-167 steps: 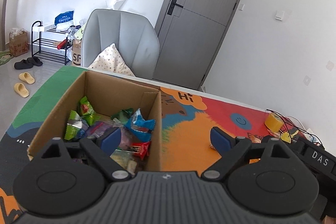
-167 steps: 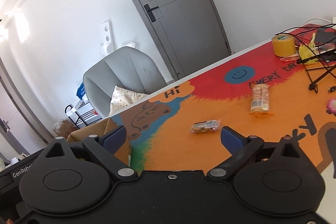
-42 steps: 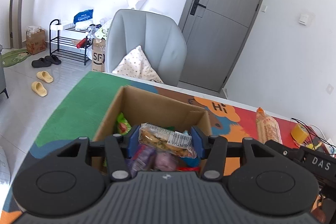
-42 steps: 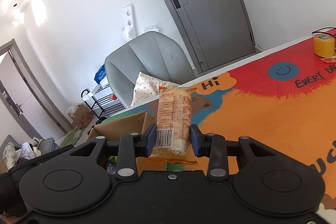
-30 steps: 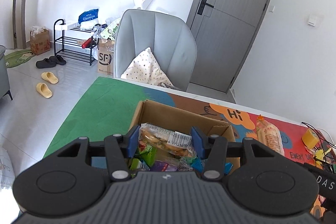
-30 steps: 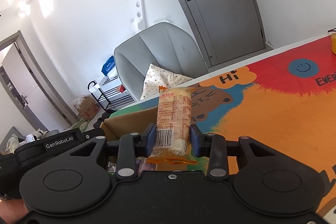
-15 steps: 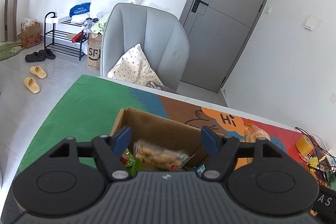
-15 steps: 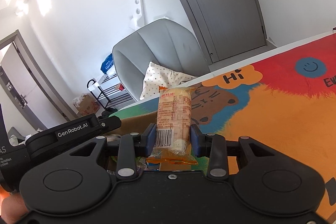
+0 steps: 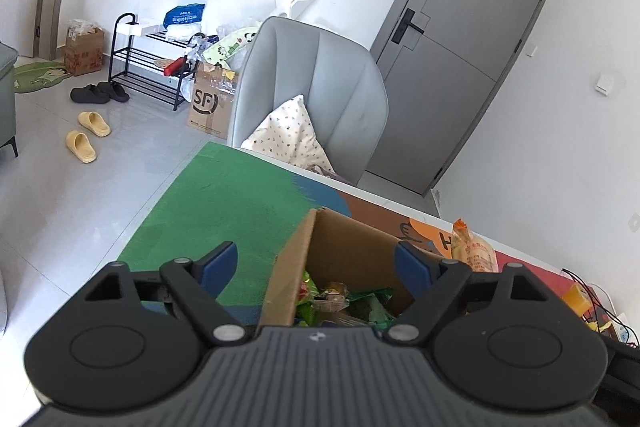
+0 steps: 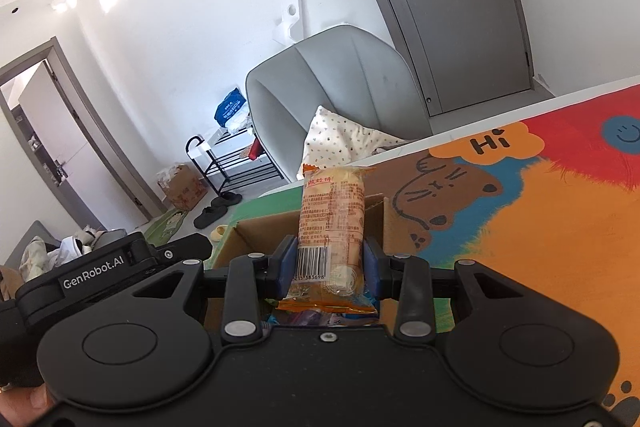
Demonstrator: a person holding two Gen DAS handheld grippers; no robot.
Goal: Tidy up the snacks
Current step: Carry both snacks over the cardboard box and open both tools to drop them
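An open cardboard box [image 9: 280,287] sits on the colourful table mat and holds several snack packets [image 9: 344,301]. My left gripper [image 9: 316,261] hovers over the box's left wall. Its jaws are opening and hold nothing. My right gripper [image 10: 328,263] is shut on an orange biscuit pack [image 10: 332,211], which stands upright between the blue pads just above the box [image 10: 256,231]. The same pack [image 9: 474,251] shows at the right in the left wrist view. The left gripper's black housing [image 10: 96,273] lies left of the box.
A grey chair [image 9: 320,95] with a spotted pillow [image 9: 288,139] stands behind the table's far edge. The mat [image 10: 540,227] stretches right of the box. A shoe rack [image 9: 148,67], a carton and slippers are on the floor at left. A grey door [image 9: 460,67] is behind.
The left gripper opened and let its clear biscuit packet fall into the box, then shifted left. The right gripper carried the orange pack closer over the box.
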